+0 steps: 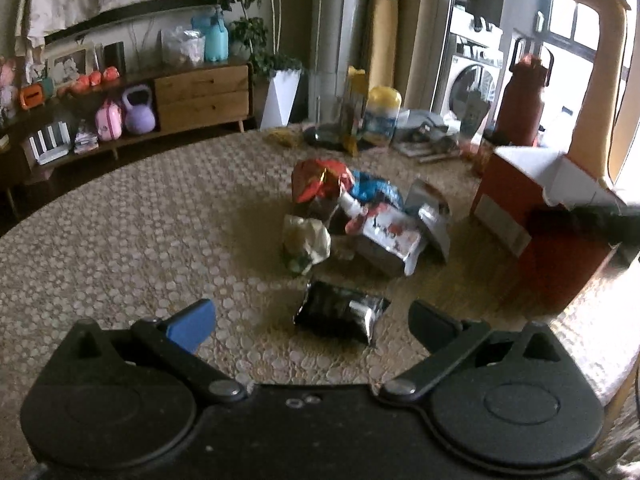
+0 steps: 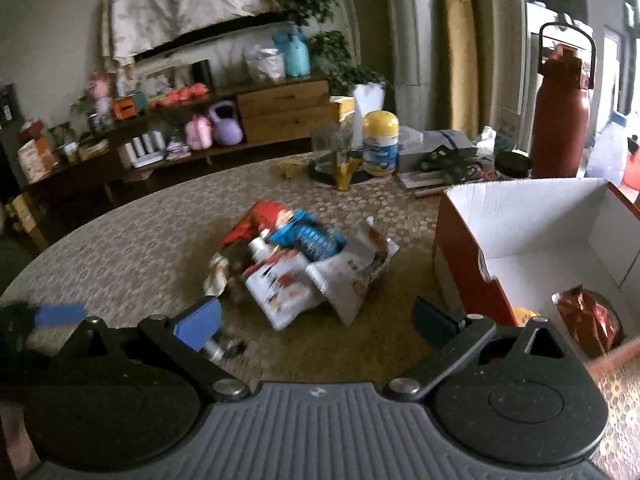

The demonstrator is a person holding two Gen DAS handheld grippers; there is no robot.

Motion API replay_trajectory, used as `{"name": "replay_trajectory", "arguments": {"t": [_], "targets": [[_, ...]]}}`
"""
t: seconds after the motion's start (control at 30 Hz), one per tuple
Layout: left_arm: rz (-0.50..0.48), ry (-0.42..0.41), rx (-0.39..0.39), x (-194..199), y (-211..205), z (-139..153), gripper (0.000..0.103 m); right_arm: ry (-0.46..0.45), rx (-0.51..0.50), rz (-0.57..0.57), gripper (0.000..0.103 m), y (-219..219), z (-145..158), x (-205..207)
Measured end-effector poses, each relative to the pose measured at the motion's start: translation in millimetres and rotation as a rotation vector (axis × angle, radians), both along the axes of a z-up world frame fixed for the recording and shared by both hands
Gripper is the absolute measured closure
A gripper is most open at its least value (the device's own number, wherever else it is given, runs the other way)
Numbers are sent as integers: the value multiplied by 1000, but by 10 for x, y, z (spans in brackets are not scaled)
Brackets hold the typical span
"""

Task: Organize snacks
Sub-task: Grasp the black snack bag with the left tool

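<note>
Lying low-centre in the left wrist view, a black packet (image 1: pixel 340 314) sits on the table (image 1: pixel 120 232) just ahead of the left gripper (image 1: pixel 312 322), between its fingers' line, long axis running across the frame. Left gripper looks nearer to it; jaws spread wide, holding nothing. Behind it, mid-frame, the snack pile (image 1: pixel 360 216); the box (image 2: pixel 540 232) stands at right, already holding a red-brown bag (image 2: pixel 588 320). Right gripper (image 2: pixel 316 322) also wide, empty, facing the pile.

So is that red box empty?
No. The open red box already holds a shiny reddish-brown packet and something yellow.
</note>
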State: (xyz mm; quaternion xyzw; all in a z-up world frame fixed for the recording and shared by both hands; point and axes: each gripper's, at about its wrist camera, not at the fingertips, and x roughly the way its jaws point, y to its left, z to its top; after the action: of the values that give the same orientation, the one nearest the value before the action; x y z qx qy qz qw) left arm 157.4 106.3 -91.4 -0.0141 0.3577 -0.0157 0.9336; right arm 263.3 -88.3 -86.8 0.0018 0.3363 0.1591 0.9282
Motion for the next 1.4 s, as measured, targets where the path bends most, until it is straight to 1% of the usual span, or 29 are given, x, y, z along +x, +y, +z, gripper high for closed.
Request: {"name": "replay_trajectory", "arguments": {"t": [0.13, 0.27, 0.37, 0.47, 0.57, 0.7, 0.77, 0.87, 0.9, 0.93, 0.97, 1.03, 1.07, 1.1, 1.13, 1.17, 1.27, 1.33, 1.37, 1.4], "targets": [[-14, 9, 10, 79, -34, -128, 0, 58, 18, -40, 1, 104, -45, 409], [-33, 21, 18, 182, -73, -232, 0, 147, 33, -103, 1, 193, -205, 748], [-47, 27, 22, 275, -96, -301, 0, 188, 40, -157, 1, 239, -319, 910], [-55, 34, 21, 344, -108, -372, 0, 236, 77, -210, 1, 236, -437, 1049], [-63, 47, 15, 411, -120, -433, 0, 296, 135, -253, 2, 178, -567, 1178], [-90, 58, 12, 469, -152, -500, 0, 317, 181, -309, 2, 89, -653, 1292], [-107, 62, 21, 497, -175, -537, 0, 320, 179, -319, 5, 80, -689, 1332], [-119, 72, 21, 542, -191, -593, 1, 327, 181, -335, 6, 68, -738, 1381], [-124, 72, 21, 554, -198, -607, 1, 328, 184, -341, 8, 64, -752, 1394], [-126, 72, 24, 570, -202, -615, 1, 333, 194, -343, 14, 58, -770, 1412], [-128, 70, 28, 582, -209, -627, 3, 338, 200, -343, 18, 55, -783, 1429], [-127, 73, 33, 611, -211, -646, 9, 345, 200, -347, 19, 61, -813, 1453], [-126, 75, 33, 622, -211, -655, 15, 344, 201, -344, 22, 64, -826, 1458], [-131, 77, 31, 630, -214, -665, 20, 344, 201, -339, 25, 68, -837, 1458], [-137, 80, 29, 632, -221, -676, 22, 348, 202, -338, 32, 69, -854, 1462], [-141, 78, 31, 632, -228, -684, 26, 357, 212, -339, 35, 63, -873, 1467], [-139, 71, 53, 628, -247, -694, 31, 364, 231, -338, 44, 57, -895, 1463], [-136, 69, 49, 626, -238, -691, 34, 359, 234, -343, 45, 58, -885, 1449], [-135, 65, 49, 619, -239, -686, 37, 356, 236, -345, 47, 56, -879, 1443], [-134, 61, 54, 612, -243, -685, 39, 352, 236, -344, 47, 54, -871, 1433]]}}
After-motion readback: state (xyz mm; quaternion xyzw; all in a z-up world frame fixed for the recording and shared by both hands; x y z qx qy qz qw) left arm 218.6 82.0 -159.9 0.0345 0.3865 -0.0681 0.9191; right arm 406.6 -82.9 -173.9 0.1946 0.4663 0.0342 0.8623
